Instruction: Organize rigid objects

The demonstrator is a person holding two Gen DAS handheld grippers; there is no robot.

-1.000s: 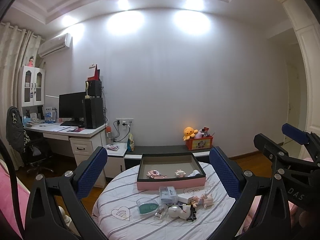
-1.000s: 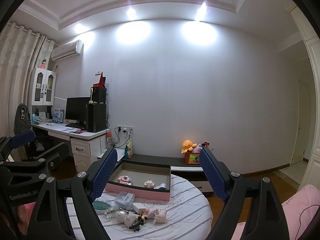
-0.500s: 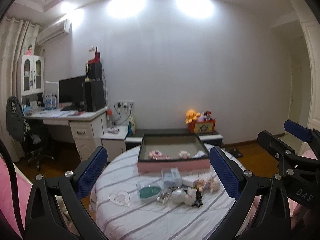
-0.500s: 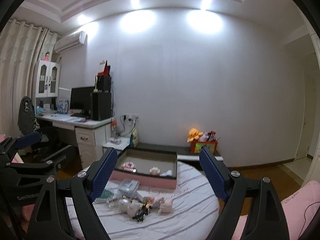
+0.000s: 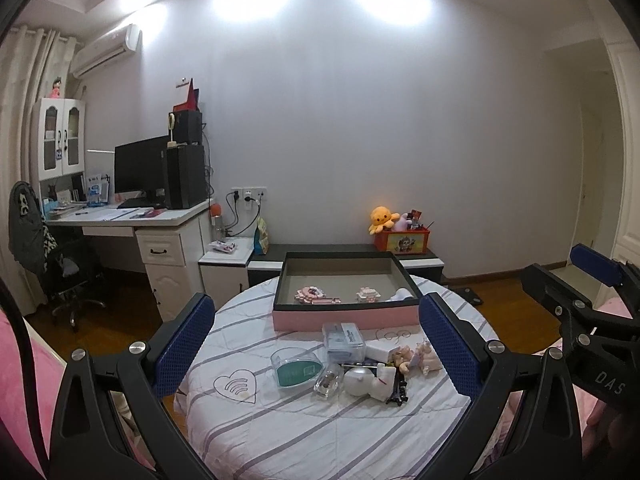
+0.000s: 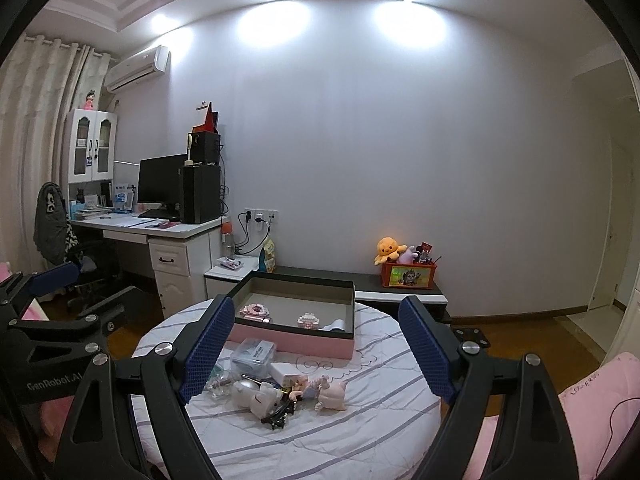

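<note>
The clutter of small rigid objects (image 5: 360, 368) sits mid-desk, ahead of and below both tongs, in front of the pink box (image 5: 344, 316). Your left tongs (image 5: 316, 344) gape wide and empty, framing the pile; your right tongs (image 6: 316, 348) likewise. The pile's left end hides behind the right tongs' left pad; single items blur together.

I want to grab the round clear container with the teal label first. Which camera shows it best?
The left wrist view: the round container sits in full sight between the open fingers. In the right wrist view the right gripper's left finger hides nearly all of it.
</note>
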